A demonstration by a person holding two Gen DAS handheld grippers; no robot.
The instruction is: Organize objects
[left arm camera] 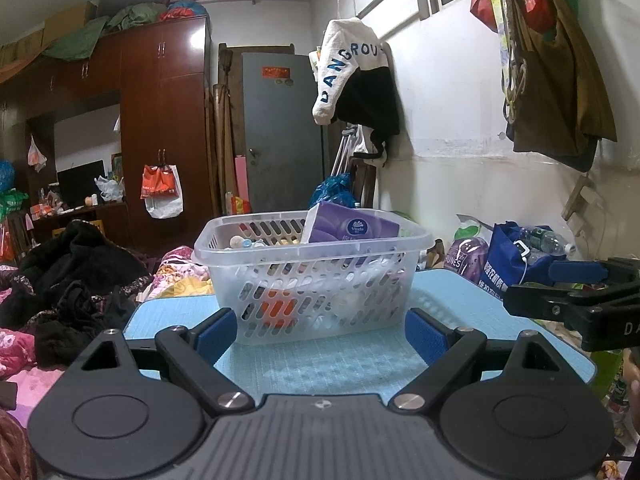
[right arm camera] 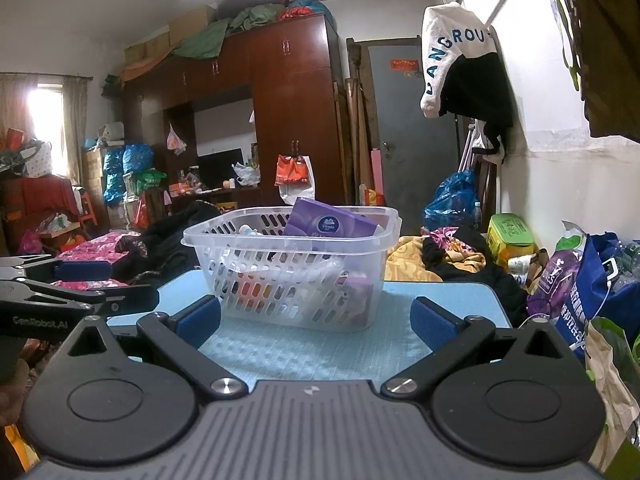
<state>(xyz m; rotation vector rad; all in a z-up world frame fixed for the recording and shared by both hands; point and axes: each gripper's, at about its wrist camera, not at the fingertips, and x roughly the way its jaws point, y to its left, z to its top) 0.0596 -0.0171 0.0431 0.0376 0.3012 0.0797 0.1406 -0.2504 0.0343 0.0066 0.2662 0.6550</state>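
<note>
A clear slotted plastic basket (left arm camera: 256,258) stands on a light blue table (left arm camera: 340,368); it also shows in the right wrist view (right arm camera: 224,244). A purple tissue pack (left arm camera: 352,230) leans inside it, with small bottles and an orange item beside it. The pack shows in the right wrist view too (right arm camera: 328,224). My left gripper (left arm camera: 322,334) is open and empty, just short of the basket's near wall. My right gripper (right arm camera: 316,322) is open and empty, also facing the basket. Each gripper appears at the edge of the other's view: the right one (left arm camera: 568,288), the left one (right arm camera: 80,284).
Piled dark clothes (left arm camera: 76,280) and bedding lie left of the table. A blue bag (left arm camera: 520,256) and a purple packet (left arm camera: 468,256) sit to the right. A white and black jacket (left arm camera: 356,76) hangs on the wall behind. A wardrobe (left arm camera: 160,120) stands at the back.
</note>
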